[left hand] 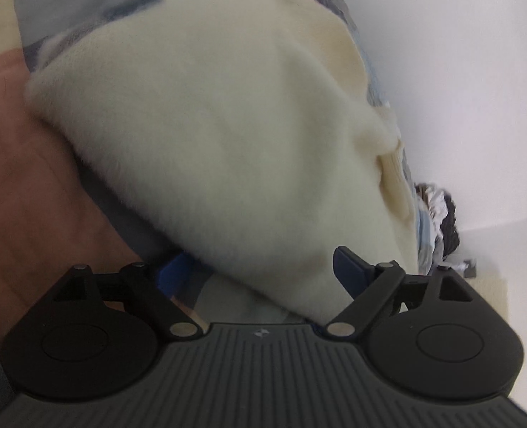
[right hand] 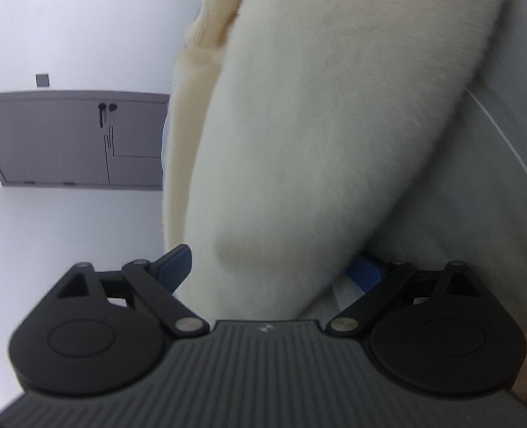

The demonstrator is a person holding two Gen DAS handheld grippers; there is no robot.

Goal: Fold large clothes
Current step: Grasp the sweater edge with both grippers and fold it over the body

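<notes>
While both pairs of tongs are spread wide, a fluffy cream garment [left hand: 228, 149] fills the space in front of each. In the left wrist view the left gripper [left hand: 263, 271] has its blue pads at about 8 and 4 o'clock, well apart, with the garment's lower end dropping between them down to the gripper body; whether the pads [left hand: 349, 267] press on the fabric cannot be told, as the cloth is blurred there. That garment lies bunched over a patchwork bedcover [left hand: 31, 185], with rust, cream and blue-grey patches showing from 7 to 12 o'clock. A dark, shiny crumpled object [left hand: 441, 221] sits at 3 o'clock against a white wall [left hand: 477, 71].

In the right wrist view the right gripper [right hand: 274, 267] is likewise released, and the same cream garment [right hand: 317, 125] runs from 12 o'clock down between its jaws, with a ribbed yellowish edge [right hand: 199, 71] at 11 o'clock. A grey cabinet [right hand: 67, 139] with closed doors stands at 9 o'clock; what it holds is hidden.
</notes>
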